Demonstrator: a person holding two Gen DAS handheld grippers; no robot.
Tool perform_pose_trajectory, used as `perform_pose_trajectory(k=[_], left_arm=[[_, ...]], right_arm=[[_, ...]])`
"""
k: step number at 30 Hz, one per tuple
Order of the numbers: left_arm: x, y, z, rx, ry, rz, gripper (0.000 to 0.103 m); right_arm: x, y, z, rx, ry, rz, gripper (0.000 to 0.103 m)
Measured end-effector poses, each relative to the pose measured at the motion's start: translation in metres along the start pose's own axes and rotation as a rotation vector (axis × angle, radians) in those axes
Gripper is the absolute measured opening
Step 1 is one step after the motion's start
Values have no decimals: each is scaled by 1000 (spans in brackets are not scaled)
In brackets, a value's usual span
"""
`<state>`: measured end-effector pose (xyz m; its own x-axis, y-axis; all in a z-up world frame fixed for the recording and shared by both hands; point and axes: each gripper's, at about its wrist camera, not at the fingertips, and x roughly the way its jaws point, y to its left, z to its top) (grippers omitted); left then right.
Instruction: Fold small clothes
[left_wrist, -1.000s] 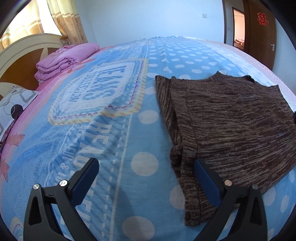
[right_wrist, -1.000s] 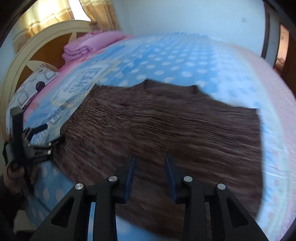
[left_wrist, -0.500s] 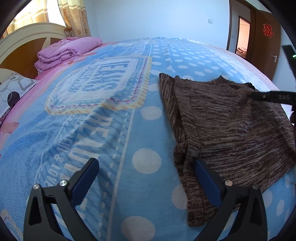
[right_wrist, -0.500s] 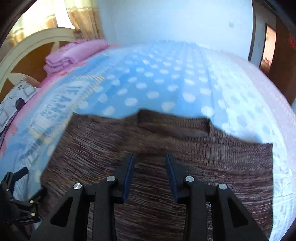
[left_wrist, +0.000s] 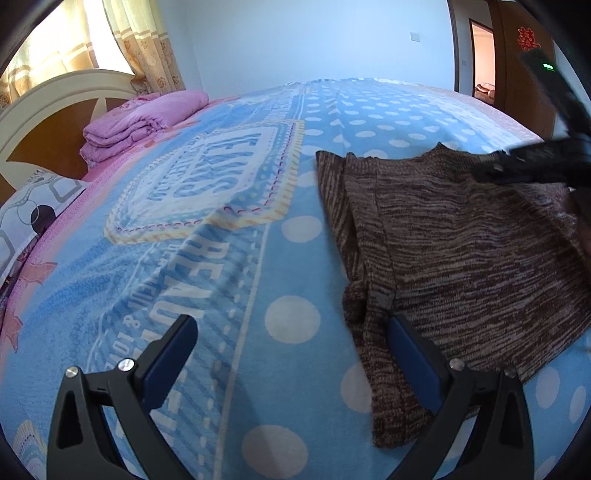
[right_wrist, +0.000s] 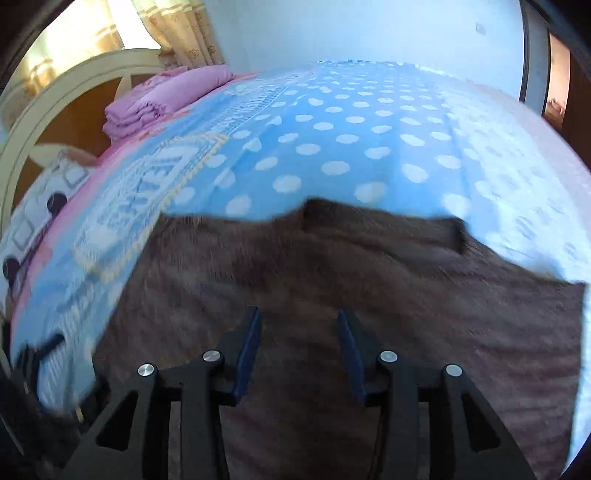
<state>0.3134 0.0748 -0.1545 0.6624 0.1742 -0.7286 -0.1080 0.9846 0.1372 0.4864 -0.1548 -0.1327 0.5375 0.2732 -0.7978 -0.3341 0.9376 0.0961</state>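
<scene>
A brown knit garment (left_wrist: 461, 240) lies flat on the bed, one sleeve folded in along its left edge. My left gripper (left_wrist: 290, 325) stands wide open over the blanket. Its right finger (left_wrist: 410, 350) is at the garment's folded left edge, and nothing is between the jaws. My right gripper (right_wrist: 298, 314) hovers over the middle of the garment (right_wrist: 369, 295), pointing toward its neckline. Its jaws are opening and hold no cloth. In the left wrist view the right gripper (left_wrist: 535, 166) shows as a dark bar over the garment's far right side.
A blue polka-dot blanket (left_wrist: 184, 258) with printed lettering covers the bed. A folded pink quilt (left_wrist: 140, 122) lies by the cream headboard (left_wrist: 55, 107), with a patterned pillow (left_wrist: 33, 206) at the left edge. A brown door (left_wrist: 524, 66) stands at the far right.
The right gripper moved across the garment toward its neckline, its jaws widened, and it came into the left wrist view at the upper right. The left gripper stayed about where it was.
</scene>
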Motion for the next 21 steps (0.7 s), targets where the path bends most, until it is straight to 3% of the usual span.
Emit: perform_pose_trajectory(k=[4, 6, 8, 10, 15, 17, 21], left_arm=[[2, 10, -1, -45, 21, -32, 103], [4, 20, 0, -97, 30, -30, 103], [6, 23, 1, -115, 40, -34, 103], [9, 21, 2, -108, 53, -34, 103], [9, 21, 6, -100, 73, -48, 103], [4, 26, 7, -95, 67, -41, 103], [-5, 40, 12, -63, 8, 54, 103]], right_arm=[[-56, -31, -59, -62, -10, -157, 47], [-80, -61, -93, -29, -16, -245, 49], [-90, -91, -125, 37, 26, -250, 57], [-106, -106, -146, 60, -22, -190, 57], [-123, -94, -149, 47, 0, -267, 57], [-131, -77, -144, 8, -40, -253, 57], [-135, -21, -135, -152, -82, -167, 59]])
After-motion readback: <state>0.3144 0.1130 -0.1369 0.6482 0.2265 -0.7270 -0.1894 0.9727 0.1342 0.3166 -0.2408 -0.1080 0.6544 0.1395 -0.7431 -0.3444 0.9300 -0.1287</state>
